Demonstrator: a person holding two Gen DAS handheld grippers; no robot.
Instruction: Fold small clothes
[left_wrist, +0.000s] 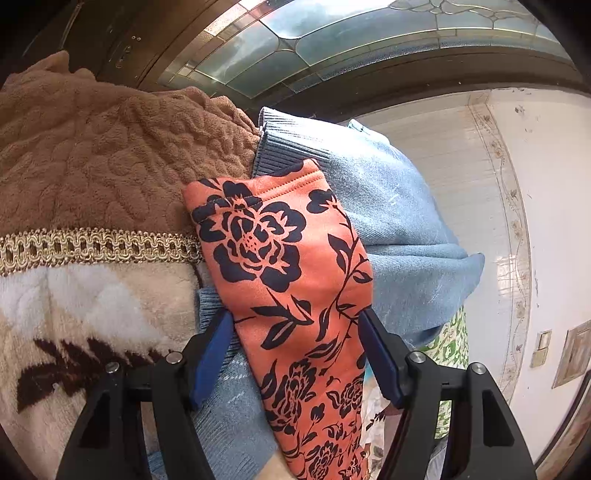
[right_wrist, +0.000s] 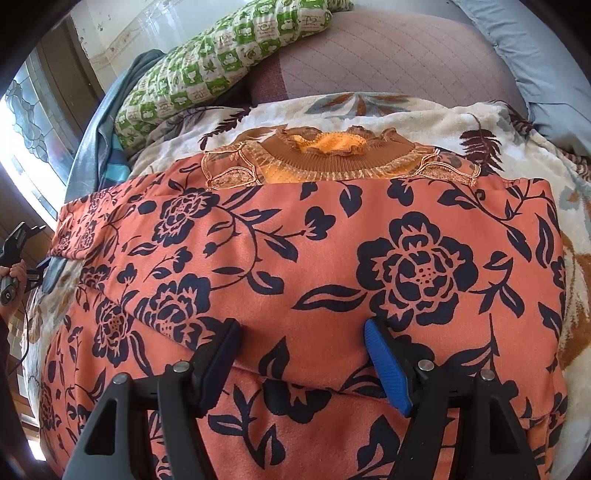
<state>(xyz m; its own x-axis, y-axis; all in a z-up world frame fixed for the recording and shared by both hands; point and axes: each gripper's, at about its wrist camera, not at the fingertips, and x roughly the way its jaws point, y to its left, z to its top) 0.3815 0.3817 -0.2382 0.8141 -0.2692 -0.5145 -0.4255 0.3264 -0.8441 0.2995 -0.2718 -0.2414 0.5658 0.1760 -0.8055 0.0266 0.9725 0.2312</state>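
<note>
An orange top with a dark floral print (right_wrist: 332, 258) lies spread on a patterned blanket (right_wrist: 424, 114), its ruffled brown collar (right_wrist: 332, 149) at the far end. My right gripper (right_wrist: 301, 332) is open just above the body of the top, the fabric under and between its fingers. In the left wrist view, one sleeve of the top (left_wrist: 280, 251) runs forward between the fingers of my left gripper (left_wrist: 295, 317), which is open around it. The left gripper also shows at the left edge of the right wrist view (right_wrist: 51, 269).
A blue knitted garment (left_wrist: 399, 221) lies under and beyond the sleeve. A brown plush blanket with gold trim (left_wrist: 110, 155) is at the left. A green checked pillow (right_wrist: 221, 59) and a quilted mauve cover (right_wrist: 388, 55) lie beyond the collar. A window (left_wrist: 332, 40) and white wall stand behind.
</note>
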